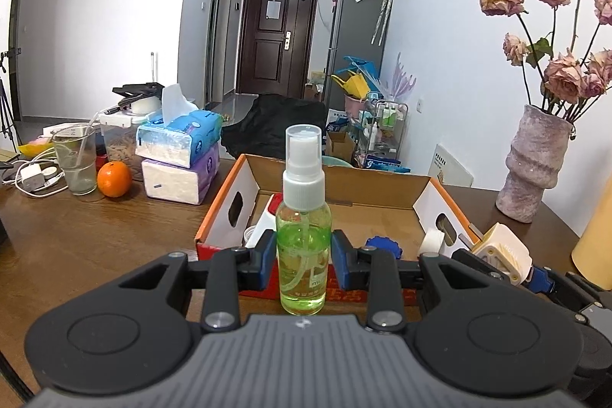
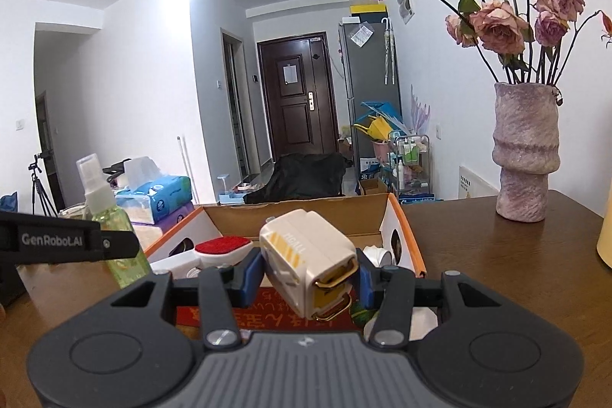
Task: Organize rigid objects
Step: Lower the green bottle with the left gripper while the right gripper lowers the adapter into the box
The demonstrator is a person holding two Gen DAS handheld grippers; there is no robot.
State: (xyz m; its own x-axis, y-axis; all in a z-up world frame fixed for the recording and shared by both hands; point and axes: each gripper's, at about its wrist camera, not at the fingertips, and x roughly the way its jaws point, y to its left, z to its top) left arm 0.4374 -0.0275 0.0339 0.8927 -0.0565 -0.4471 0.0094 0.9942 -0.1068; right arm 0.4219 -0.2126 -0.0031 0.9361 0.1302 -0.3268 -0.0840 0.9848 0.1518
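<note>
**Both jaws loaded in front of the open carton**

The left gripper [image 1: 304, 257] has its jaws clamped on a spray bottle [image 1: 303, 236] of green liquid, held upright with its clear cap on, just in front of the near wall of the cardboard box [image 1: 382, 186]. The right gripper [image 2: 309, 280] has its jaws closed on a cream travel adapter [image 2: 306, 257], tilted, with brass prongs facing the camera; it too sits at the near edge of the box, on the right.

Inside the box — open-topped, orange-rimmed, with oval hand holes in its white end walls — lie a white brush with a red pad [image 2: 223, 249], a blue ridged cap [image 1: 382, 244] and a white roll [image 1: 434, 240] against the right end wall. What else lies beneath them cannot be made out.

On the brown wooden surface [image 1: 95, 236] to the left stand a glass with a straw [image 1: 76, 159], an orange [image 1: 114, 179] and two stacked tissue packs [image 1: 179, 155]. To the right, well apart from the box, a mottled vase [image 2: 526, 148] holds dried roses [image 2: 501, 25].
</note>
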